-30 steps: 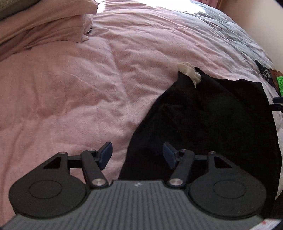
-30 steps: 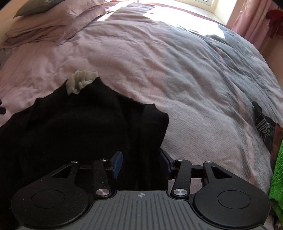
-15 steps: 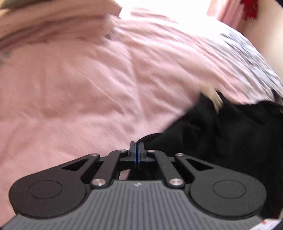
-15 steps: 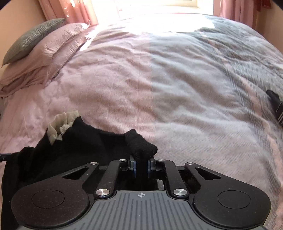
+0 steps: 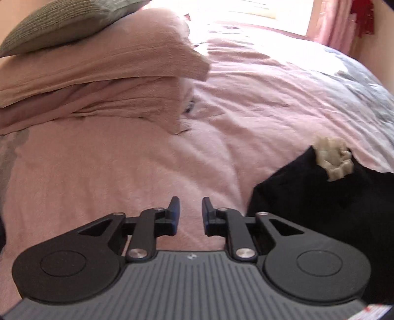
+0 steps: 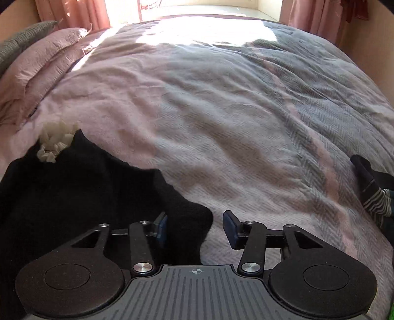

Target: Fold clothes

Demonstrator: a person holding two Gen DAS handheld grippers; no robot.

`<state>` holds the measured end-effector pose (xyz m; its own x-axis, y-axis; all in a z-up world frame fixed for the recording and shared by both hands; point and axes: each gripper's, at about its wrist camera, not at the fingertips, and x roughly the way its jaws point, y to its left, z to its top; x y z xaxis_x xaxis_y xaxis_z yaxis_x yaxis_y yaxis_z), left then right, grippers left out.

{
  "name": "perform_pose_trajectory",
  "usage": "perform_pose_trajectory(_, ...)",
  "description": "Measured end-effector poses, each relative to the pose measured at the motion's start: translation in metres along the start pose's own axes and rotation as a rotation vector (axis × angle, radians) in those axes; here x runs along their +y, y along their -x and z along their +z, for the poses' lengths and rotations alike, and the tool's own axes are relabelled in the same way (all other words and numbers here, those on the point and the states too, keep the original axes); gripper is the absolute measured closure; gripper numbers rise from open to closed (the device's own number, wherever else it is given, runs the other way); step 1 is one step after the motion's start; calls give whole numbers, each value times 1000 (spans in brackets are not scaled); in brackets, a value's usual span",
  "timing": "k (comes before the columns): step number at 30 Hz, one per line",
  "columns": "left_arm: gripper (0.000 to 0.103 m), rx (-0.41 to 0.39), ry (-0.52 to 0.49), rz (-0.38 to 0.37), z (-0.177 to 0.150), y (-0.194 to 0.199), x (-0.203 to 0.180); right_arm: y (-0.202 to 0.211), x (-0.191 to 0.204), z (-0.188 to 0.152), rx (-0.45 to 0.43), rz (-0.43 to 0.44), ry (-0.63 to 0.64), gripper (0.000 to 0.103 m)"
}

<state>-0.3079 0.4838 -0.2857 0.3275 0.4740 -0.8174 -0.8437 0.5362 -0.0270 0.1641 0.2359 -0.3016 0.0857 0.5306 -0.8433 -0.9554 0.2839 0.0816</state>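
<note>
A black knitted garment (image 5: 320,197) with a cream frilled collar (image 5: 333,157) lies on the pink bedspread (image 5: 123,172). In the left wrist view it sits to the right of my left gripper (image 5: 190,214), which is open over bare bedspread with nothing between its fingers. In the right wrist view the same garment (image 6: 73,192) fills the lower left, its collar (image 6: 55,142) at the far edge. My right gripper (image 6: 195,227) is open; a corner of the black fabric lies loose between its fingers, against the left one.
Pink pillows (image 5: 98,81) with a grey-green cushion (image 5: 56,24) are stacked at the head of the bed, left. A dark striped garment (image 6: 374,192) lies at the right edge. Curtains (image 6: 73,12) and a bright window stand beyond the bed.
Both grippers, shut on black fabric half a second ago, have opened and let it go. The left gripper has shifted left, off the garment.
</note>
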Motion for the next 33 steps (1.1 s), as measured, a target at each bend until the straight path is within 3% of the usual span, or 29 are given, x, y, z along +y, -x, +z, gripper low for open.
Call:
perform_pose_trajectory(2,47,-3,-61,-77,6,-7,-17,-4,1,9,-34,45,9,53)
perform_pose_trajectory(4,45,8,-115,-125,10,-23,-36,-16,4,18,-25,88,40,50)
perform_pose_trajectory(5,45,17,-136,-112,12,-35,-44,-23,9,23,-15,99,63,49)
perform_pose_trajectory(8,46,116,-128,-114,13,-78,-53,-51,16,29,26,114,113,47)
perform_pose_trajectory(10,65,191,-99,-110,7,-105,-52,-73,17,26,71,104,127,47)
perform_pose_trajectory(11,98,209,-87,-124,4,-112,-51,-79,16,23,77,114,141,48)
perform_pose_trajectory(12,100,215,-77,-143,1,-115,-51,-82,16,21,72,116,150,56)
perform_pose_trajectory(13,100,196,-70,-142,0,-113,-50,-85,14,20,75,151,148,101)
perform_pose_trajectory(16,101,84,-64,-111,13,-95,-44,-64,3,25,-70,184,88,102)
perform_pose_trajectory(18,98,50,-22,-106,25,-94,-34,-64,-6,29,-93,167,5,102)
perform_pose_trajectory(21,97,98,-73,16,27,-115,-44,-93,0,27,65,36,27,93)
perform_pose_trajectory(23,97,134,-92,114,20,-119,-48,-84,9,25,38,-26,39,66)
perform_pose_trajectory(25,85,107,14,74,10,-97,-35,-61,9,21,-5,-1,-15,55)
perform_pose_trajectory(28,74,84,55,60,-16,-44,-31,-15,8,1,-70,-16,-78,51)
perform_pose_trajectory(31,68,124,43,-3,-60,18,-53,24,10,-35,-40,-1,-126,50)
perform_pose_trajectory(33,51,166,31,-65,-95,53,-75,47,18,-64,12,0,-152,50)
